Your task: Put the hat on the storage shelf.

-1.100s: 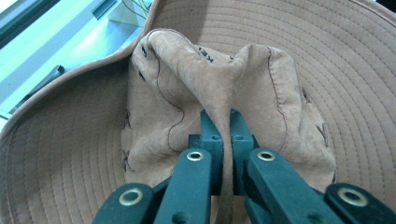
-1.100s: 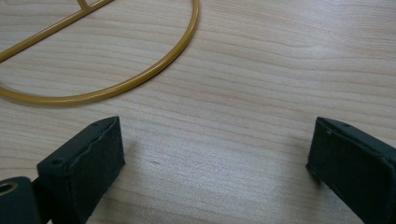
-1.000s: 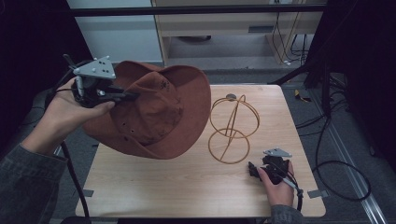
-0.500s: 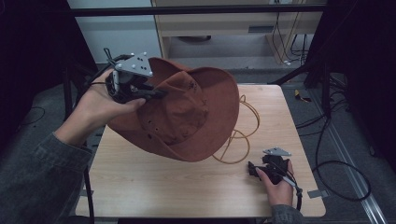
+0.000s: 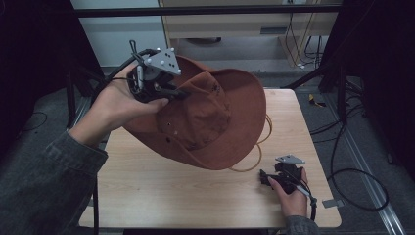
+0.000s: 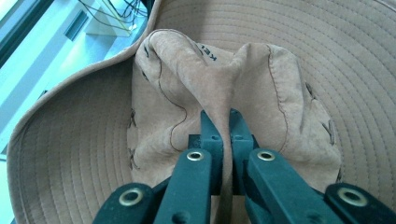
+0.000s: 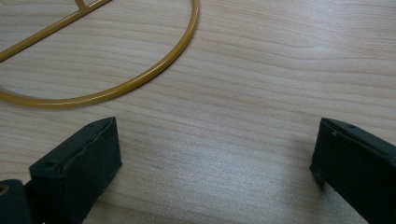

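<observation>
- The hat [image 5: 215, 122] is brown and suede-like, held in the air over the middle of the counter [image 5: 161, 191], tilted, crown toward the camera in the high view.
- The left hand-held gripper [image 5: 173, 93] pinches a fold of the crown [image 6: 224, 93]; in the left gripper view its jaws are pressed together with a ridge of fabric between them.
- The hat looks soft and light: the crown buckles into creases at the pinch, while the stitched brim [image 6: 327, 42] keeps its curve. A crown pinch should carry it, but it will swing and sag; the brim is likely a steadier hold for fine placing.
- The gold wire stand [image 5: 262, 142] sits on the counter, right of centre, mostly behind the hat.
- The right hand-held gripper [image 5: 266, 178] rests on the counter at near right, jaws spread wide and holding nothing, just beside the stand's base ring [image 7: 140, 74].
</observation>
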Motion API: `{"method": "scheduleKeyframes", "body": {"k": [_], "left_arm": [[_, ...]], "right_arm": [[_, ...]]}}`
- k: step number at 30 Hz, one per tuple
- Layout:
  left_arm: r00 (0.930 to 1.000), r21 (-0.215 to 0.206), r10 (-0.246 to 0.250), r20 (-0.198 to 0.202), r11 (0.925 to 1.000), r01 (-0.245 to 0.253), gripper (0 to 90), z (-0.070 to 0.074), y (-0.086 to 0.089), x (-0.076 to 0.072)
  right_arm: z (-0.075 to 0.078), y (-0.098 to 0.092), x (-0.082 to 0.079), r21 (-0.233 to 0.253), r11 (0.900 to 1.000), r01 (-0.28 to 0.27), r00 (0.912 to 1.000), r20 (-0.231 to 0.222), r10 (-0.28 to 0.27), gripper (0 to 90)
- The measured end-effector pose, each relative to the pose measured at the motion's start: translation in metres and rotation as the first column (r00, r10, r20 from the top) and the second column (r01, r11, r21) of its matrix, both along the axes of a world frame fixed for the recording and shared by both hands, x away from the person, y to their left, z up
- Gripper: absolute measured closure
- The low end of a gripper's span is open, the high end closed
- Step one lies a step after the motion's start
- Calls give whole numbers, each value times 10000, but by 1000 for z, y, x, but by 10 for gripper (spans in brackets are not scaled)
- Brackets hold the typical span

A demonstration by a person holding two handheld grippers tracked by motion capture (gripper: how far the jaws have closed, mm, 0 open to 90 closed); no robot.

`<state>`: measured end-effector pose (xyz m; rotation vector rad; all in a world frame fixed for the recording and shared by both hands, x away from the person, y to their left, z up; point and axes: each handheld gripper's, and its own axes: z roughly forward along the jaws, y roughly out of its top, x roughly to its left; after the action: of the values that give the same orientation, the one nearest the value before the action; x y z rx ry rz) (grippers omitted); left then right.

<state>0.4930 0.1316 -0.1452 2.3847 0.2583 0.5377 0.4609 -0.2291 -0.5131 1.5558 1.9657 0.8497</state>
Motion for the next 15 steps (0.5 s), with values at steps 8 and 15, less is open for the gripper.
{"method": "scheduleKeyframes", "body": {"k": [8, 15], "left_arm": [[10000, -107, 20, 30, 9999, -19, 887, 6, -17, 11], [9999, -145, -142, -10, 9998, 142, 887, 5, -30, 18]], "right_arm": [[0, 0, 0, -26, 10000, 20, 10000, -9, -20, 14], [0, 0, 0, -43, 10000, -10, 10000, -10, 10, 11]]}}
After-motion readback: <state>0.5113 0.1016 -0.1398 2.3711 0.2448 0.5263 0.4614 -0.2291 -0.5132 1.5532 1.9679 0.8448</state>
